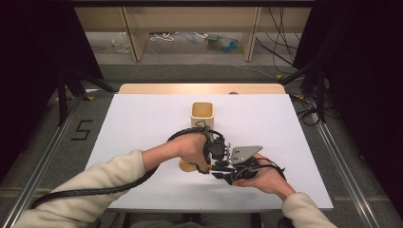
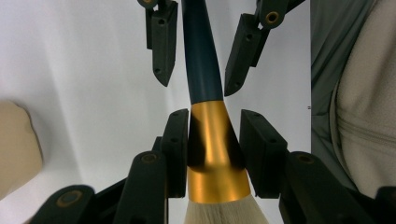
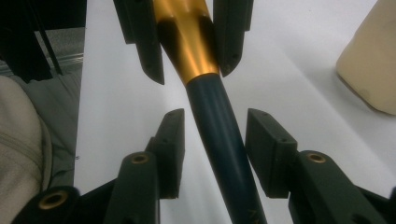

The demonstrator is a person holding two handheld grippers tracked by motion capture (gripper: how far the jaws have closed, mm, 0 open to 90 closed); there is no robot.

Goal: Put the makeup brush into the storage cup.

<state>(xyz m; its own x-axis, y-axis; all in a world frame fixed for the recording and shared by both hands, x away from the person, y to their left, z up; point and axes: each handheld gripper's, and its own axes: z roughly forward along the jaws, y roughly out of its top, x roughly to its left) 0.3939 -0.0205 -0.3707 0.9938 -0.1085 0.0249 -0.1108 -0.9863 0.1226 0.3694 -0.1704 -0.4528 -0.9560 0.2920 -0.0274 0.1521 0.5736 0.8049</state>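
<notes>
A brush with a dark blue handle (image 2: 201, 56), a gold ferrule (image 2: 212, 140) and pale bristles (image 2: 224, 212) is held level above the white table. My left gripper (image 2: 214, 121) is shut on the ferrule. My right gripper (image 3: 215, 119) faces it with its jaws around the blue handle (image 3: 219, 140); a gap still shows beside the handle, so it is open. In the high view the two grippers meet tip to tip near the table's front, left gripper (image 1: 223, 161) and right gripper (image 1: 219, 172), with the bristles (image 1: 185, 166) poking out below the left hand.
A cream square cup (image 1: 202, 114) stands upright on the white table (image 1: 142, 123) beyond the hands, and its side shows in the right gripper view (image 3: 369, 70). A cream sleeve (image 2: 364, 107) lies close on the near side. A black cable (image 1: 95, 192) trails off front left.
</notes>
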